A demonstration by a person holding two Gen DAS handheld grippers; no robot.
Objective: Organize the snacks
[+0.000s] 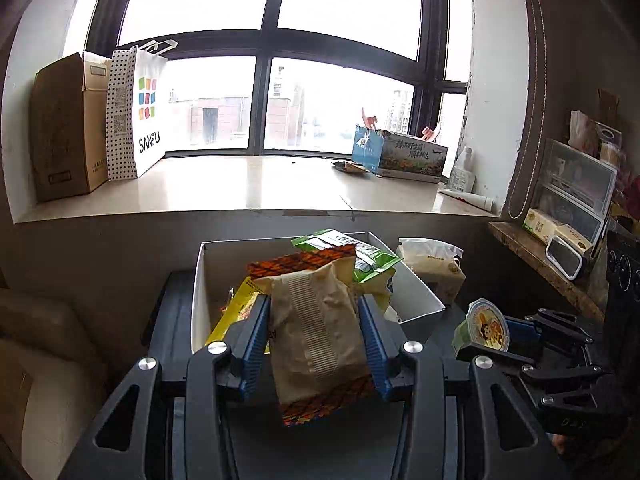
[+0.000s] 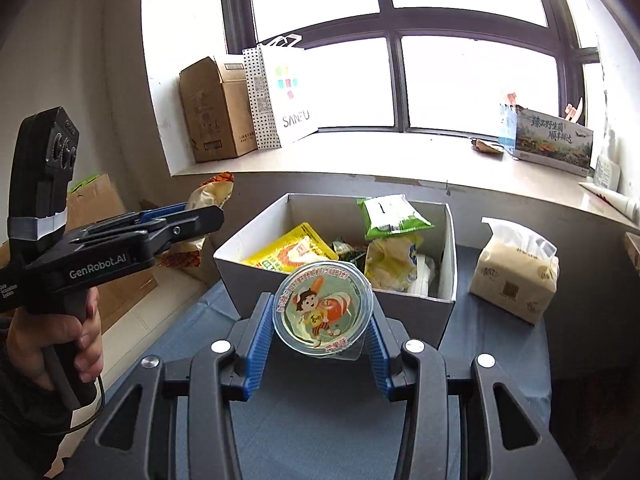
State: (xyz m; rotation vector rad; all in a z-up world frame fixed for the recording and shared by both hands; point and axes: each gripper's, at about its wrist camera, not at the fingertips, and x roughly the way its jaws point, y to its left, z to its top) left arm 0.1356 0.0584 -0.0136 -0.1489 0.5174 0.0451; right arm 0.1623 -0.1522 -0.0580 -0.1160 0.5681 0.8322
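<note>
Fingers of the left gripper are pinching a tan snack bag by its sides, bag hanging upright with its long axis running away from the camera, orange-patterned seams top and bottom. Right gripper is clamping a round jelly cup by its rim, cartoon lid tilting toward the camera. Both loads are hanging clear in the air, touching nothing else.

White box is sitting on the blue-covered desk, directly ahead of both grippers and lower than them. It is already holding a yellow packet, a green packet and more wrappers. A tissue pack is standing just right of the box.

Judging from the right wrist view, the right gripper is nearer the box front wall, cup almost over it; the left one is sitting off the box's left corner. Both items look headed forward and down into the box, with free space mostly at the front left.
</note>
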